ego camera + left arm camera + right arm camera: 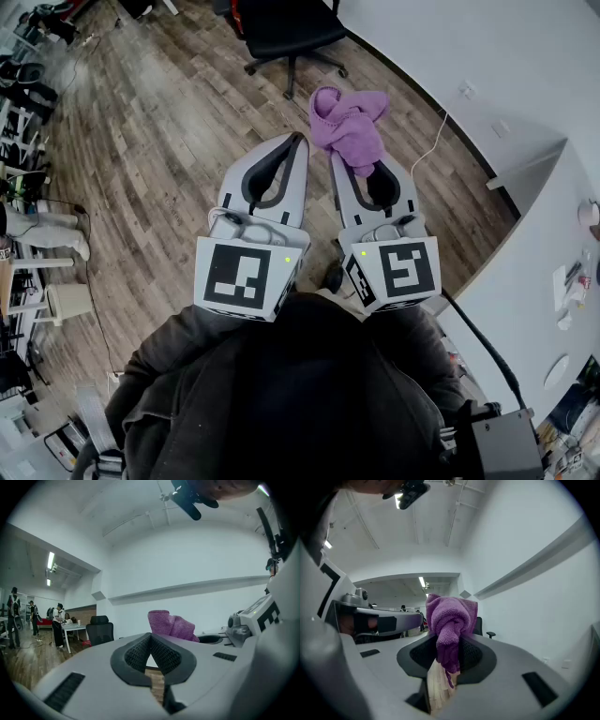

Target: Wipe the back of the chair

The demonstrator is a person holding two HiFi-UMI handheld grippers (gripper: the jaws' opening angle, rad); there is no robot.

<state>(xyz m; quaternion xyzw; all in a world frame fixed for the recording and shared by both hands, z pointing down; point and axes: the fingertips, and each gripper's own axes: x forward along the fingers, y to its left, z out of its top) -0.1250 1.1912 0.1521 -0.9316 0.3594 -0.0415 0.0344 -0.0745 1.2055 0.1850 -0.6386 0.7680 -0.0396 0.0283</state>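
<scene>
Room: open office, wood plank floor [141,141] below the jaws, white wall [487,56] to their right. Chair [286,33]: black, on castors, well ahead of both jaws, nothing touching it. Wiping judged not begun; the whole back is left to do. Left gripper [299,141]: jaws clenched, nothing between them. Right gripper [359,173]: jaws grasping the purple cloth [349,127], which is bunched and stands up beyond the tips. Approach to chair outstanding
</scene>
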